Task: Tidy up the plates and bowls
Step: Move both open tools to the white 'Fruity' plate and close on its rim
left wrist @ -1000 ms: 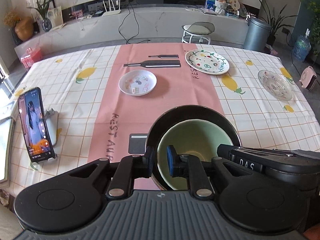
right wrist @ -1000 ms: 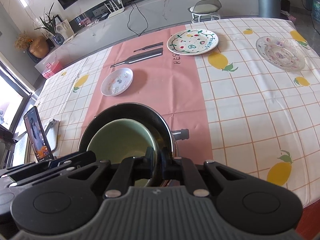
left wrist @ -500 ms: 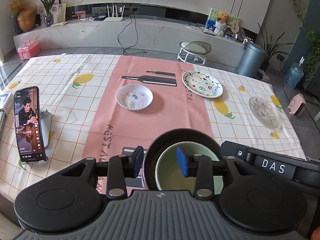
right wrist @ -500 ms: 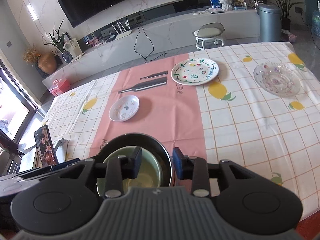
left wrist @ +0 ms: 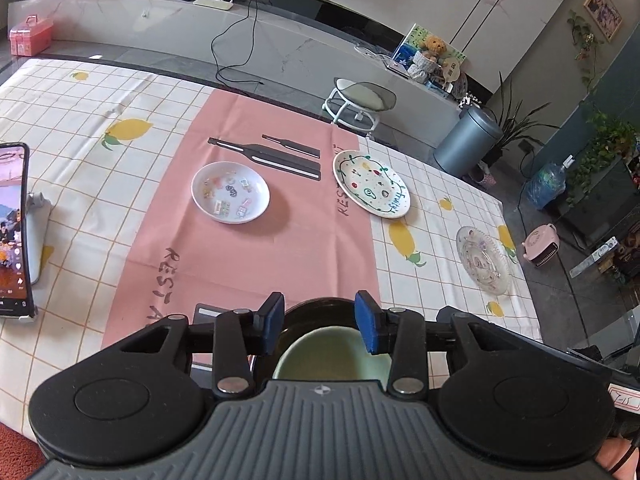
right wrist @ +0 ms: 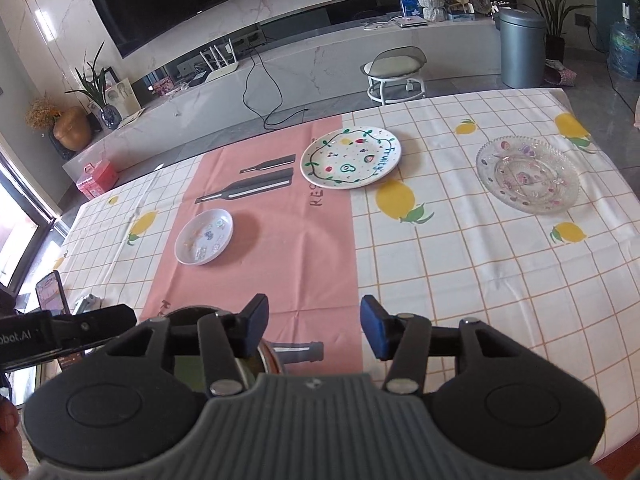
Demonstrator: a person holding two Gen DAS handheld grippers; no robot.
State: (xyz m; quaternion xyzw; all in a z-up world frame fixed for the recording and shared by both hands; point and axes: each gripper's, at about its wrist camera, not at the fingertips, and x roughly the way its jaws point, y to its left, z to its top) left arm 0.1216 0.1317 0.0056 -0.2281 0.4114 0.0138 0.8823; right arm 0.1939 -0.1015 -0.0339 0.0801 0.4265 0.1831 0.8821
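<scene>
Left wrist view, left to right: one phone (left wrist: pixel 14 232) propped upright at the left edge of the table (left wrist: pixel 80 92). One small white sticker-print dish (left wrist: pixel 230 192) left of centre on the pink runner. One white plate with green vine border (left wrist: pixel 372 190) right of centre, straddling the runner edge. One clear glass plate (left wrist: pixel 482 260) at the right, near the table edge. Total: three plates lying flat, all well apart.

Bottom centre: one dark bowl (left wrist: pixel 316 306) with one pale green bowl (left wrist: pixel 336 348) nested inside it, so two bowls in one stack at the near table edge.

Left gripper (left wrist: pixel 320 324): jaws spread, have just been opening. The blue pads sit above the stack with the green bowl showing in the gap; no contact visible, nothing pinched.

Right wrist view: same three plates. Dish (right wrist: pixel 204 236) left of centre, vine plate (right wrist: pixel 350 158) upper centre, glass plate (right wrist: pixel 528 176) upper right. The bowl stack (right wrist: pixel 188 360) is lower left, mostly hidden behind the left finger.

Right gripper (right wrist: pixel 314 328): jaws spread, have just been opening. Only tablecloth shows between the pads; nothing held.
</scene>
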